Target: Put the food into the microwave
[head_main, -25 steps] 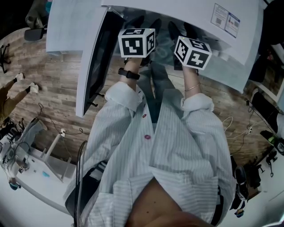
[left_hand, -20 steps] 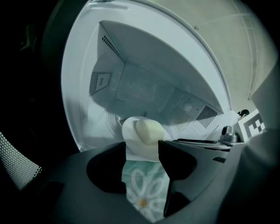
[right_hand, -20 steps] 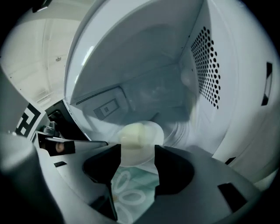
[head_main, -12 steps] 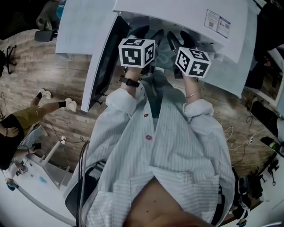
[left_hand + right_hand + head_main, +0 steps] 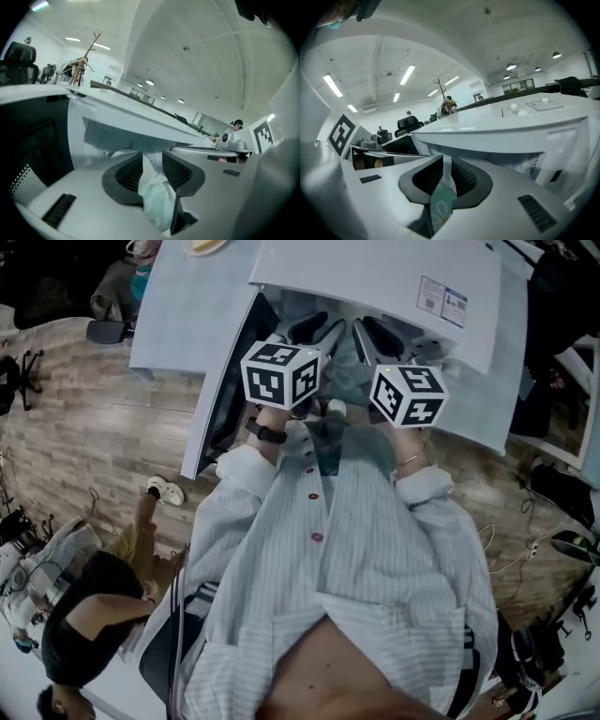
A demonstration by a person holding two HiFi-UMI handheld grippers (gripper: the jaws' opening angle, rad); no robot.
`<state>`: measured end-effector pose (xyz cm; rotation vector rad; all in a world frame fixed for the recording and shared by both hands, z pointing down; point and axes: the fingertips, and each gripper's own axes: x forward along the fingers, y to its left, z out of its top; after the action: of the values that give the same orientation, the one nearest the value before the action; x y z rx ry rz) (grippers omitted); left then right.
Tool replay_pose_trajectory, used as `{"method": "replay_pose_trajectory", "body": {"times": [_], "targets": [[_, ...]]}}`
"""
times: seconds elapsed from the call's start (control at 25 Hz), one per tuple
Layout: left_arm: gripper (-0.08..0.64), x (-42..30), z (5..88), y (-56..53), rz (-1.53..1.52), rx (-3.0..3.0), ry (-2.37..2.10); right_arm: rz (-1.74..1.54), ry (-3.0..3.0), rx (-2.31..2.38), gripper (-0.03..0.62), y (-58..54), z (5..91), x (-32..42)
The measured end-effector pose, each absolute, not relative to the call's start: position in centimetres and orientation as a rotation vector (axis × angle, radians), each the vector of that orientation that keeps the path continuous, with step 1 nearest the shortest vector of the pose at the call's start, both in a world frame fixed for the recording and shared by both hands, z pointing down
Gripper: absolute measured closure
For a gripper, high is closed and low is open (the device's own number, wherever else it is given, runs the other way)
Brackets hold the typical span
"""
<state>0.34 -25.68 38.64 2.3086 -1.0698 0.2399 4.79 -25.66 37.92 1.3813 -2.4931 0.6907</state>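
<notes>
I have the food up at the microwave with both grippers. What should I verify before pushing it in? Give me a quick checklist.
1. The door of the microwave is open: ok, it is swung wide to the head view's left.
2. Hold of the left gripper: ok, its jaws have just been closing and now pinch the food bag.
3. Hold of the right gripper: ok, its jaws have just been closing and now clamp the bag's thin edge.
4. Both grippers face the microwave: ok.
5. Room inside: cannot tell, the jaws and bag hide its floor.
</notes>
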Motion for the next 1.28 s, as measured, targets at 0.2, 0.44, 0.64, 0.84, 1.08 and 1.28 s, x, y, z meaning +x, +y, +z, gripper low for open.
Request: {"method": "replay_pose_trajectory", "body": {"times": [0.2, 0.44, 0.64, 0.84, 1.08, 1.28], "targets": [[0.479, 0.4, 35.2, -25.0, 0.16, 2.396, -1.056, 0.672, -2.601, 1.369, 0.538, -25.0, 34.6, 4.4], [0.532, 1.6, 31.6, -23.4, 0.072, 2.495, -0.99, 0.626, -2.68, 1.322, 0.551, -23.8, 31.9, 4.2], [0.551, 2.5, 29.7, -22.2, 0.047, 2.568, -0.979, 0.613, -2.725, 1.269, 0.558, -22.4, 30.3, 4.4], [0.552, 3.1, 28.7, -21.6, 0.03, 2.591, -0.98, 0.624, -2.753, 1.255, 0.56, -21.7, 29.6, 5.2], [0.552, 3.8, 28.8, -21.4, 0.025, 2.569, -0.981, 0.637, -2.763, 1.242, 0.56, -21.5, 29.8, 5.8], [0.552, 3.9, 28.9, -21.0, 0.01, 2.554, -0.996, 0.643, -2.772, 1.228, 0.56, -21.1, 29.5, 5.7]]}}
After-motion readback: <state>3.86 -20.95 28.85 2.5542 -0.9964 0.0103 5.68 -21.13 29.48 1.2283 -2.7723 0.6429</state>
